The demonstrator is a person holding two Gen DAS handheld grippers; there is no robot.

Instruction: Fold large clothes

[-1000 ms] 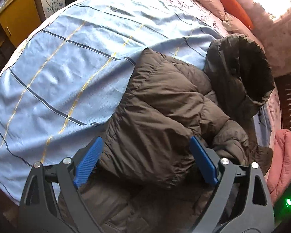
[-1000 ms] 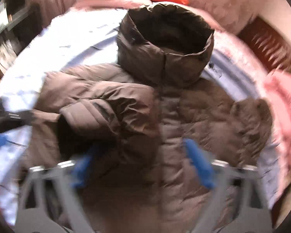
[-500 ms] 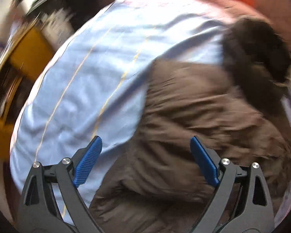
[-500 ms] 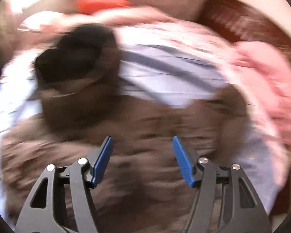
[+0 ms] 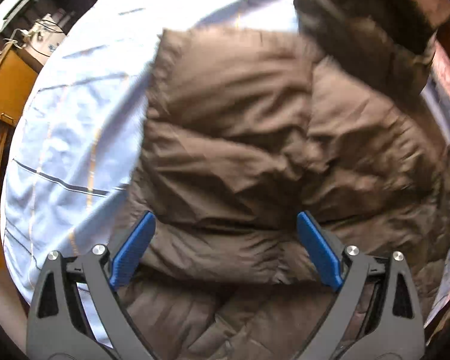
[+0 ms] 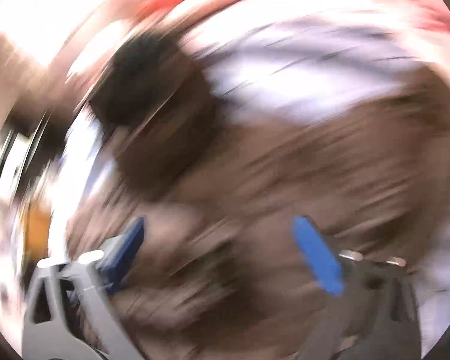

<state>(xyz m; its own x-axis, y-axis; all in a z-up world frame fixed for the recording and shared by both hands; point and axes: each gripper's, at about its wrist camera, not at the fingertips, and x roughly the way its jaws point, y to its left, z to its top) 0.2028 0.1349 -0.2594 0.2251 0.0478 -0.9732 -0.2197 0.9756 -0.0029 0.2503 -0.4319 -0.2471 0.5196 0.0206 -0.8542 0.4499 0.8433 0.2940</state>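
Left wrist view, brown jacket (image 5: 240, 138) on bedsheet (image 5: 75, 120), left hand-held gripper (image 5: 225, 252) spread

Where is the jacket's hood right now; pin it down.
In the left wrist view the hood sits at the upper right, above the brown jacket, with the blue striped sheet to its left.

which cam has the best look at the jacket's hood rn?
Left wrist. The hood sits upper right, slightly blurred, but its dark opening and rim are readable on the brown jacket. Right wrist shows it only as a dark motion-smeared blob, upper left.
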